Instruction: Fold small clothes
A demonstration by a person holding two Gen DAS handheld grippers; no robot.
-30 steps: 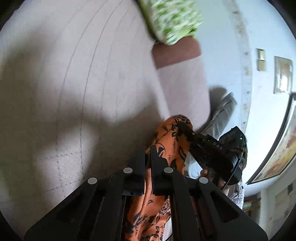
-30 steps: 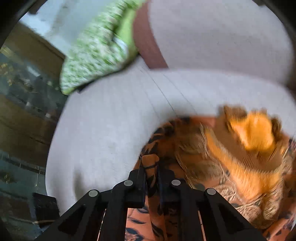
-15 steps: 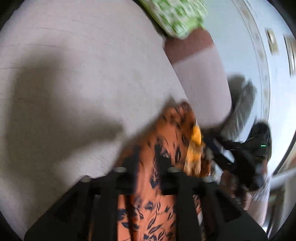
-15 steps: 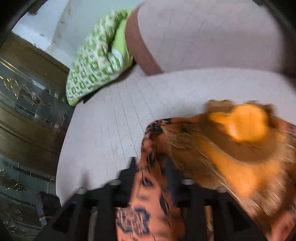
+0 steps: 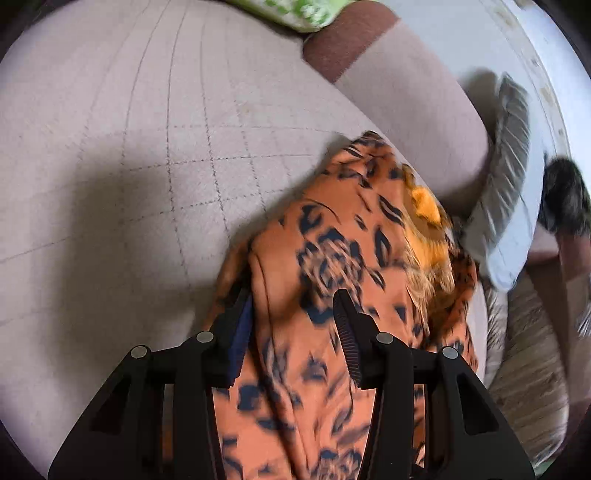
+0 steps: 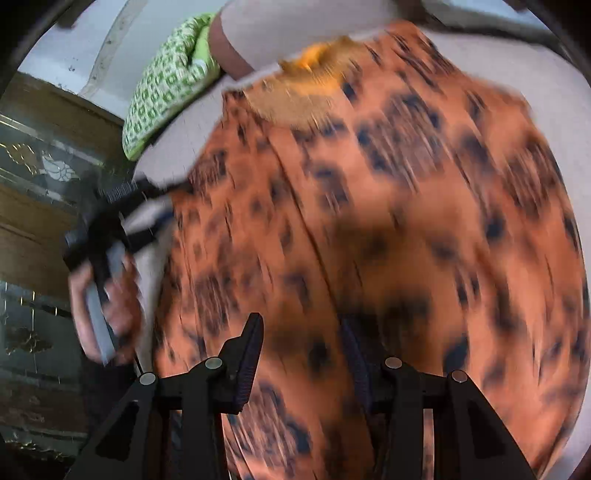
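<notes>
An orange garment with a dark floral print (image 5: 332, 266) lies spread on the quilted beige sofa seat (image 5: 129, 166), with a yellow-gold lace collar (image 5: 424, 206) at its far end. It fills the right wrist view (image 6: 369, 221), blurred. My left gripper (image 5: 291, 306) is open, its jaws apart over the cloth's near edge. My right gripper (image 6: 303, 336) is open too, jaws apart above the cloth. The left gripper and the hand that holds it show at the garment's left edge in the right wrist view (image 6: 110, 229).
A green patterned cushion (image 6: 166, 81) lies at the sofa's far end, also in the left wrist view (image 5: 295, 11). A beige backrest with a brown band (image 5: 388, 74) rises behind. A grey cushion (image 5: 506, 177) leans at the right. A dark wooden glazed cabinet (image 6: 37, 184) stands at the left.
Both grippers were shut on the garment and held it bunched up; now both have opened and the garment lies spread out on the sofa seat.
</notes>
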